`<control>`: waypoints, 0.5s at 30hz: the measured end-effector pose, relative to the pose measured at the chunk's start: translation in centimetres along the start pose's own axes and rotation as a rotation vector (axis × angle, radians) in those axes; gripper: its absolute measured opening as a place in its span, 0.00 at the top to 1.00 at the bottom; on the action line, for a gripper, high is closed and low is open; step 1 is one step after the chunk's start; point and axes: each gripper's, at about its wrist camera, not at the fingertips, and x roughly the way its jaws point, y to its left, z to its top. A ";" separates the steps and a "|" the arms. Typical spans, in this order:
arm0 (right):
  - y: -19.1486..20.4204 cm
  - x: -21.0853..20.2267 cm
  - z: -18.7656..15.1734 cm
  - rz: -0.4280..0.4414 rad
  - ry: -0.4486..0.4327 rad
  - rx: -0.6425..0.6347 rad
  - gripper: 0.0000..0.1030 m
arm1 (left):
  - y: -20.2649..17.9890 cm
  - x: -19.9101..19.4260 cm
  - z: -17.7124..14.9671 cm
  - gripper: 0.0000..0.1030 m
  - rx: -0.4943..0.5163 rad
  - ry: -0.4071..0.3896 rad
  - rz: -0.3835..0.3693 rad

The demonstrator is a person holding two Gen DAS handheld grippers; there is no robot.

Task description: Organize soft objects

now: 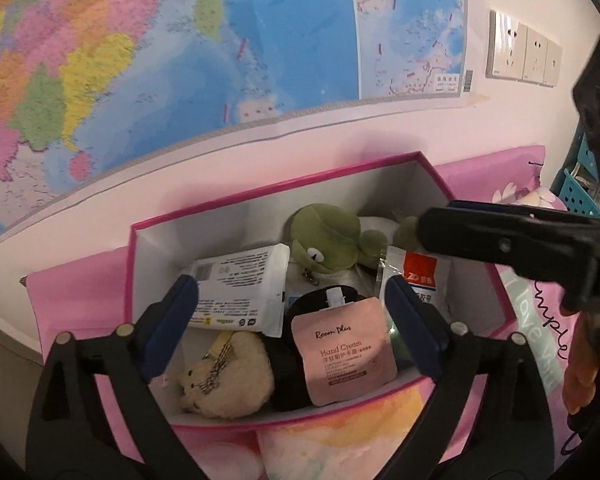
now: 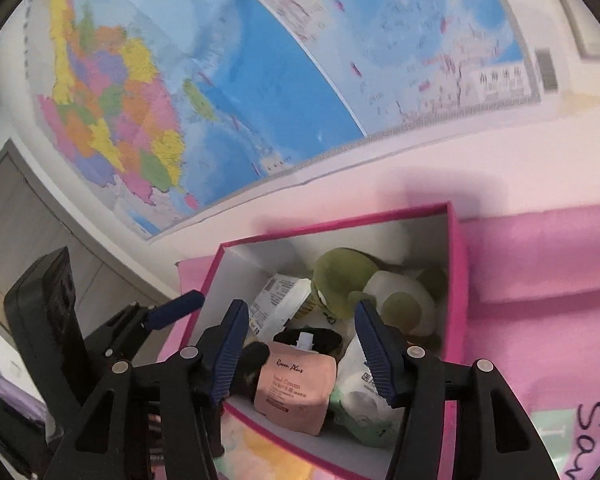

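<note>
Pink bedspread [image 1: 480, 172] carries magenta-rimmed box [image 1: 268, 190].

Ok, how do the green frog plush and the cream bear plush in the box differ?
The green frog plush lies at the far end of the pink box, the cream bear plush at the near end. The frog is smooth, olive green and looks larger; the bear is fuzzy and cream, with a checked ribbon. A white pouch lies between them. Both are soft toys lying loose inside the box, ungripped.
</note>
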 end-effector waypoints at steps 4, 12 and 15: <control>1.5 -2.0 -0.9 -0.025 -0.032 -0.059 0.29 | 0.6 -2.3 -1.0 0.01 -0.012 -0.036 0.023; 5.8 -5.9 -5.0 -0.091 -0.099 -0.178 0.19 | 2.3 -6.5 -4.6 0.00 -0.074 -0.083 0.046; 7.4 -6.5 -7.0 -0.127 -0.107 -0.221 0.17 | 2.4 -7.8 -5.9 0.00 -0.089 -0.098 0.047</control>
